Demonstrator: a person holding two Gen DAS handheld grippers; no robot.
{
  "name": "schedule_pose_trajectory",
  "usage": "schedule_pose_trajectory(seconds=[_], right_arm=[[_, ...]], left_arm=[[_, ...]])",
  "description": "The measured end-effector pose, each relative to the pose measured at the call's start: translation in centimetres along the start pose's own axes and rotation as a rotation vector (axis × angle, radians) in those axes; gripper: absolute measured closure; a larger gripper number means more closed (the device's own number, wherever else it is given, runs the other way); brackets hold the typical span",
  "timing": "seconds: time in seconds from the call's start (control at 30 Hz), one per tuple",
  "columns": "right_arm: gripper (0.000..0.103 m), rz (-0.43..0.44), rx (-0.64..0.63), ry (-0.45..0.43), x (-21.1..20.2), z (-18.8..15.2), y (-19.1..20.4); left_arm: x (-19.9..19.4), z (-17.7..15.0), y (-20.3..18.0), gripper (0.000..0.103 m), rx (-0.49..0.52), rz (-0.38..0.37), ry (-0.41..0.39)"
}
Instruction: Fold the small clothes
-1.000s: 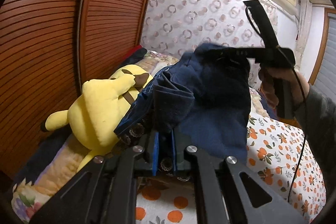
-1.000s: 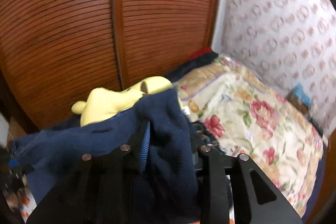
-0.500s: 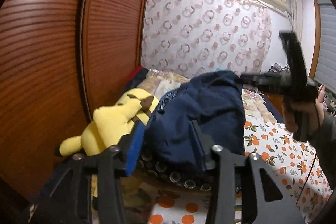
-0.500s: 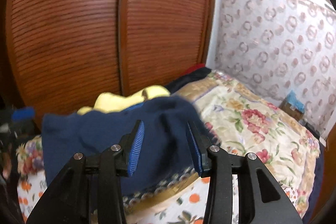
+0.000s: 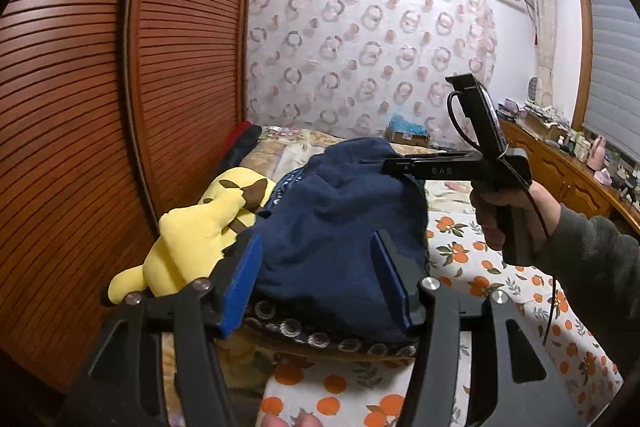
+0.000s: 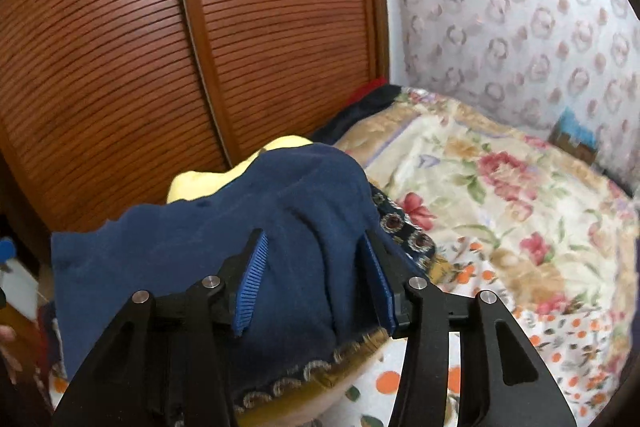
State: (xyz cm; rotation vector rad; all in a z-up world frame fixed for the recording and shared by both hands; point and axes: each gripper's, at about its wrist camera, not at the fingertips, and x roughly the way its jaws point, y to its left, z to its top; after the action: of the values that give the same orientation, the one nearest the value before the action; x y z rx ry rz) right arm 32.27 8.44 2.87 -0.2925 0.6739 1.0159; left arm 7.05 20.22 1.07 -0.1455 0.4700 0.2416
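Note:
A dark blue garment (image 5: pixel 336 219) lies heaped on a patterned cushion on the bed, beside a yellow plush toy (image 5: pixel 200 231). My left gripper (image 5: pixel 316 275) is open, its blue pads on either side of the garment's near edge, not clamping it. My right gripper (image 6: pixel 316 279) is open too, its pads straddling the garment (image 6: pixel 240 227) without pinching it. In the left wrist view the right gripper (image 5: pixel 390 167) reaches in from the right over the top of the garment.
A brown slatted wardrobe (image 5: pixel 100 87) stands close on the left. The bed has an orange-print sheet (image 5: pixel 480 275) and a floral quilt (image 6: pixel 500 187). A wooden dresser (image 5: pixel 568 171) with small items runs along the right wall.
Both grippers were shut on the blue garment and held it up; they have opened and the garment has dropped onto the cushion. Both grippers have drawn back slightly.

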Motion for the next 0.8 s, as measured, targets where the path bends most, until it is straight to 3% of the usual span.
schedule_pose_trajectory(seconds=[0.33, 0.8], right_arm=[[0.054, -0.128, 0.003, -0.091, -10.4, -3.5, 2.1], [0.049, -0.269, 0.122, -0.181, -25.1, -13.8, 2.2]], left_arm=[[-1.9, 0.4, -4.1, 0.047, 0.049, -0.063, -0.011], [-2.7, -0.7, -11.2, 0.047, 0.104, -0.138, 0.024]])
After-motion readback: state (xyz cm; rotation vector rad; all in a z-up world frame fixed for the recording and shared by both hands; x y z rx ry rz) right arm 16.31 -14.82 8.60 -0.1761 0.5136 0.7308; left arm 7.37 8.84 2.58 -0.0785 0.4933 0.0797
